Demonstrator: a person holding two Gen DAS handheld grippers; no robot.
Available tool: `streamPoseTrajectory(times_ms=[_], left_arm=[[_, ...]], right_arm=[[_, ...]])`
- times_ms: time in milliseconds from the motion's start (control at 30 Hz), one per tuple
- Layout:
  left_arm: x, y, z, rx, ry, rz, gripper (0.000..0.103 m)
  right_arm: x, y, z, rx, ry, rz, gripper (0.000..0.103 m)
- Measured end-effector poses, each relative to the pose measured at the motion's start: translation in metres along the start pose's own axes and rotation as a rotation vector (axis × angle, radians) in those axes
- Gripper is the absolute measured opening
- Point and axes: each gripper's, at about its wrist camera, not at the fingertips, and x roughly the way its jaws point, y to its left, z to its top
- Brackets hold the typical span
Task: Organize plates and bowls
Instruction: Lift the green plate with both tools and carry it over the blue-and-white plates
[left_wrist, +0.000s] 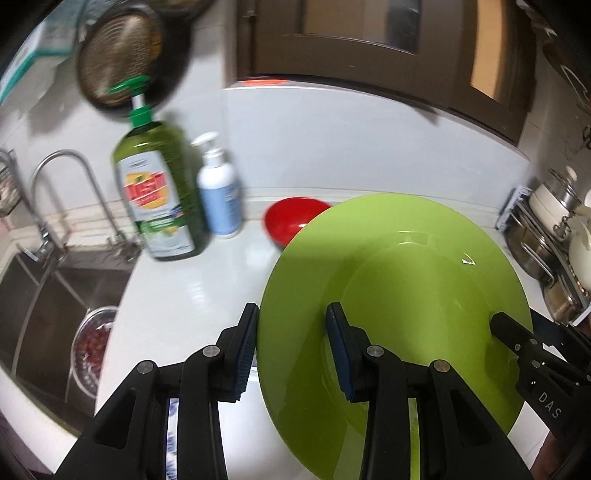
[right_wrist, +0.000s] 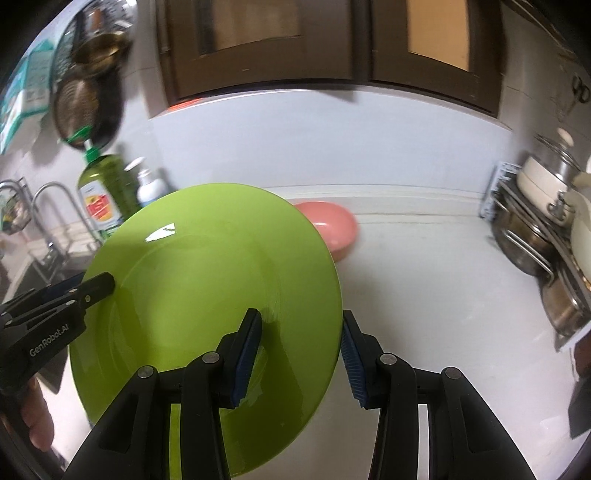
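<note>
Green plate (left_wrist: 399, 295) bracketed at opposite rims, above counter (left_wrist: 184, 291).
Left gripper (left_wrist: 291, 350) is spread wide across the left rim, right gripper (right_wrist: 303, 350) likewise across the right; bowl (right_wrist: 332, 229) lies behind.

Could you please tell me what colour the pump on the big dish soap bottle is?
Green, clearest in the left wrist view: pump.

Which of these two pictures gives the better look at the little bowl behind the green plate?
The right wrist view: the bowl shows its rim and most of its hollow, with only its left side hidden by the green plate. In the left wrist view the plate covers more of the bowl.
</note>
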Motion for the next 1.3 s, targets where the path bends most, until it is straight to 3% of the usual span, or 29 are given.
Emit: streamPoseTrajectory(times_ms=[500,867,1300], left_arm=[[-0.019,0.093,-0.043,-0.107,0.062,0.126,0.037],[-0.003,0.118,-0.072,-0.144,0.152,0.157,0.037],[0.027,0.121,-0.105,-0.167,0.263,0.155,0.037]], right_arm=[[0.016,0.093,-0.018,-0.149,0.067,0.127,0.044],[0.039,0.119,-0.035,-0.206,0.16,0.165,0.044],[0.072,0.125,-0.064,-0.234,0.284,0.161,0.044]])
